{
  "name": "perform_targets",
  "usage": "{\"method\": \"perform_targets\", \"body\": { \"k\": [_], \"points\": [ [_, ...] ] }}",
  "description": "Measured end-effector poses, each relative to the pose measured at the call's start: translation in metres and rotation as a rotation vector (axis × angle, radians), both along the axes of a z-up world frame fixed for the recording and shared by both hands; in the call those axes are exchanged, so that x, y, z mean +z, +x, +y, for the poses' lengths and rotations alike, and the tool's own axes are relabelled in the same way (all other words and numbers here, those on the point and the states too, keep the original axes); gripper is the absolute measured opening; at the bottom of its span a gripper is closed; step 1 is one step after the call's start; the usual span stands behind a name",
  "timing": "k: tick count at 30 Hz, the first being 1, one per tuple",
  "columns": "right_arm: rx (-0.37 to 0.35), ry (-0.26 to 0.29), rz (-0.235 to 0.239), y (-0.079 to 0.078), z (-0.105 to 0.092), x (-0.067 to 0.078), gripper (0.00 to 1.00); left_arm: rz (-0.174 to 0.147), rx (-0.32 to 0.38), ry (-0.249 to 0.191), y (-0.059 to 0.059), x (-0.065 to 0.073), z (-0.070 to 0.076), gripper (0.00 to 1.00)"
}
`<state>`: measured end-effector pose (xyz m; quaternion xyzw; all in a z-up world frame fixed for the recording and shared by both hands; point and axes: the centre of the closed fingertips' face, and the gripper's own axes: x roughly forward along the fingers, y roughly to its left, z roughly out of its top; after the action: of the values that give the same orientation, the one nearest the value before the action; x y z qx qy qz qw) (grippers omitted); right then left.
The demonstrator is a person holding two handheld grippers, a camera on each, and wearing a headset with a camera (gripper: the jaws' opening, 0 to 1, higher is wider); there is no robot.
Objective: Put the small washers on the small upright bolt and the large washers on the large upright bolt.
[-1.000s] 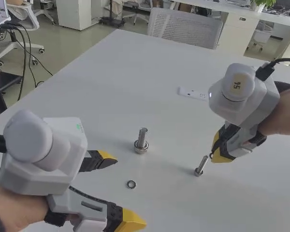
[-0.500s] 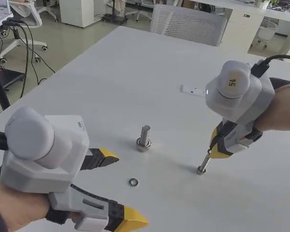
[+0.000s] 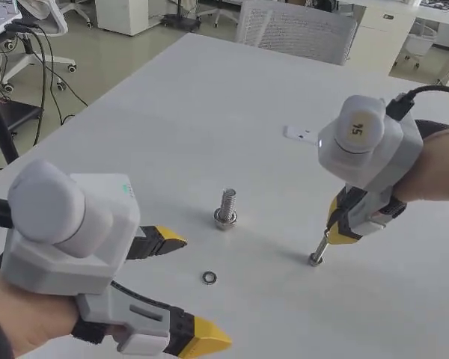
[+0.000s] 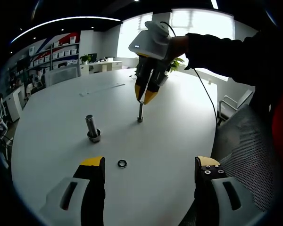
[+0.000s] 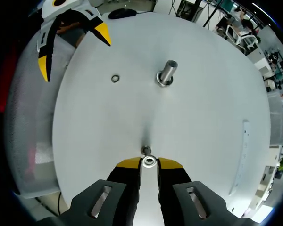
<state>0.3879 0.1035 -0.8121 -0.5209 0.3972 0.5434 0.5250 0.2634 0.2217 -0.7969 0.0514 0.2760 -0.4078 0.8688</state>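
Note:
The small upright bolt (image 3: 316, 253) stands on the white table, right of centre. My right gripper (image 3: 335, 235) hovers right at its top, shut on a small washer (image 5: 149, 162) held between the yellow tips; the small bolt (image 5: 145, 150) shows just beyond them. The large upright bolt (image 3: 225, 208) stands mid-table with a washer around its base. A loose small washer (image 3: 209, 277) lies flat in front of it. My left gripper (image 3: 189, 290) is open and low at the near left, with the loose small washer (image 4: 122, 163) ahead between its jaws.
A white strip (image 3: 299, 134) lies on the table (image 3: 209, 112) beyond the bolts. A mesh chair (image 3: 295, 30) stands at the far edge. Cables and chair legs are on the floor to the left.
My right gripper has edged closer to the top of the small bolt with the washer. The left gripper has stayed roughly in place; the head camera has shifted slightly.

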Motion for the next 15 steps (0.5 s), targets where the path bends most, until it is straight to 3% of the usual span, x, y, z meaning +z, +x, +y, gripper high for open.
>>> {"method": "perform_targets", "body": {
  "k": [15],
  "points": [
    [0.002, -0.01, 0.015, -0.0013, 0.0001, -0.0048, 0.14, 0.005, 0.001, -0.001, -0.0017, -0.0012, 0.0009, 0.77]
  ]
}}
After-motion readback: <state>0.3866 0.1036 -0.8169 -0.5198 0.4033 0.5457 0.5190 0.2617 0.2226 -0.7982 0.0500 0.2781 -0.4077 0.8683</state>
